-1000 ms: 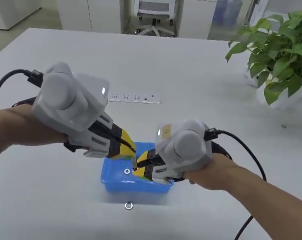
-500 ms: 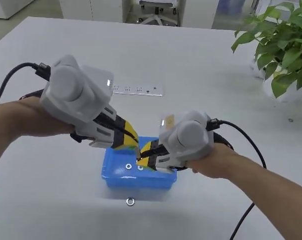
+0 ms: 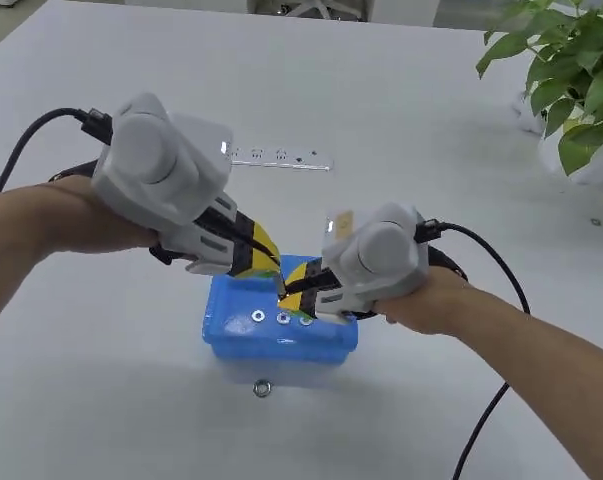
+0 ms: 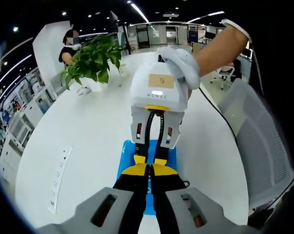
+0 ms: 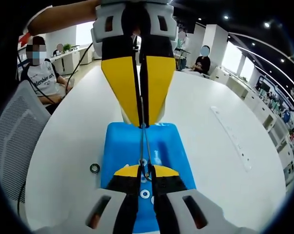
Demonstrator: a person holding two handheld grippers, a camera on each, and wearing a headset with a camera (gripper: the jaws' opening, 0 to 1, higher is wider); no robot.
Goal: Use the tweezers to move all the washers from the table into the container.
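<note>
A blue container point(image 3: 226, 338) sits on the white table and holds three washers point(image 3: 283, 318). One more washer point(image 3: 262, 387) lies on the table just in front of it. My left gripper point(image 3: 277, 272) and right gripper point(image 3: 287, 290) meet tip to tip over the container. Thin metal tweezers point(image 5: 144, 146) run between the two pairs of yellow jaws, and both grippers look shut on them. In the right gripper view my right gripper point(image 5: 146, 171) hangs over the container point(image 5: 117, 146), with the loose washer point(image 5: 94, 168) to its left. My left gripper point(image 4: 149, 168) faces the right one.
A white power strip point(image 3: 279, 157) lies behind the container. A potted plant point(image 3: 571, 80) stands at the far right of the table. Cables trail back from both grippers. A mesh office chair point(image 4: 264, 141) stands beside the table.
The head camera has tilted and moved closer. Both grippers have stayed tip to tip over the container, shifting slightly back. More washers show inside it now: three, against one a second ago.
</note>
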